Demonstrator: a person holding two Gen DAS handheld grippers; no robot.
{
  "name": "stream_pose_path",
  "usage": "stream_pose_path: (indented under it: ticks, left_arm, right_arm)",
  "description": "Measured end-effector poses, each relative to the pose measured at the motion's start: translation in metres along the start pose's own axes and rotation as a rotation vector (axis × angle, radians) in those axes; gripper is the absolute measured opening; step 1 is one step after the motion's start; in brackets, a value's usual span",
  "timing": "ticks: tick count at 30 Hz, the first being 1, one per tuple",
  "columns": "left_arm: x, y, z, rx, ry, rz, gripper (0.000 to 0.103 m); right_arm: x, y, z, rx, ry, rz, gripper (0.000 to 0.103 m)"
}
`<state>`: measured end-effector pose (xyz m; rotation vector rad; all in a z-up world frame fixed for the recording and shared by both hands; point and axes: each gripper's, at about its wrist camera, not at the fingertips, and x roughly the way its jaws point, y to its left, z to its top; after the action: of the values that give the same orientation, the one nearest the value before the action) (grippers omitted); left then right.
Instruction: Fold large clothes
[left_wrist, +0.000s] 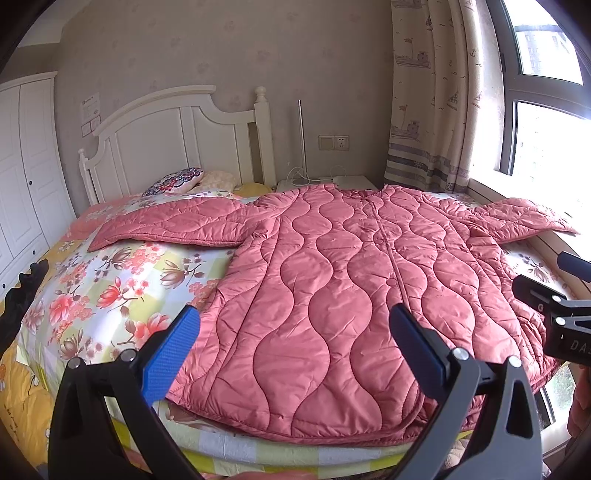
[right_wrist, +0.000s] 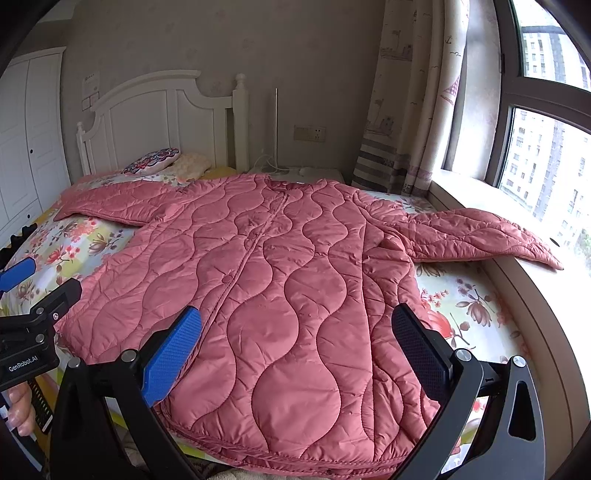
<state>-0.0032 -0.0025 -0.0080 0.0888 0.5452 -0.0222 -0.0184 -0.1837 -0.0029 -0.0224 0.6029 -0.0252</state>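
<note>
A large pink quilted coat lies spread flat, front up, on the bed, with both sleeves stretched out sideways; it also shows in the right wrist view. Its left sleeve rests on the floral sheet. Its right sleeve reaches onto the window sill. My left gripper is open and empty, held above the coat's hem near its left side. My right gripper is open and empty, above the hem near its right side. Neither touches the coat.
The bed has a floral sheet and a white headboard, with pillows at the head. A window sill and curtain run along the right. A white wardrobe stands at the left.
</note>
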Motion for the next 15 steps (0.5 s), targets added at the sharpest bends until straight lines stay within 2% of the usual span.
stream_pose_path:
  ticks: [15]
  left_arm:
    - [0.0019, 0.0061, -0.0068, -0.003, 0.012, 0.001, 0.101]
  right_arm:
    - [0.0028, 0.0005, -0.0023, 0.002, 0.007, 0.004, 0.099]
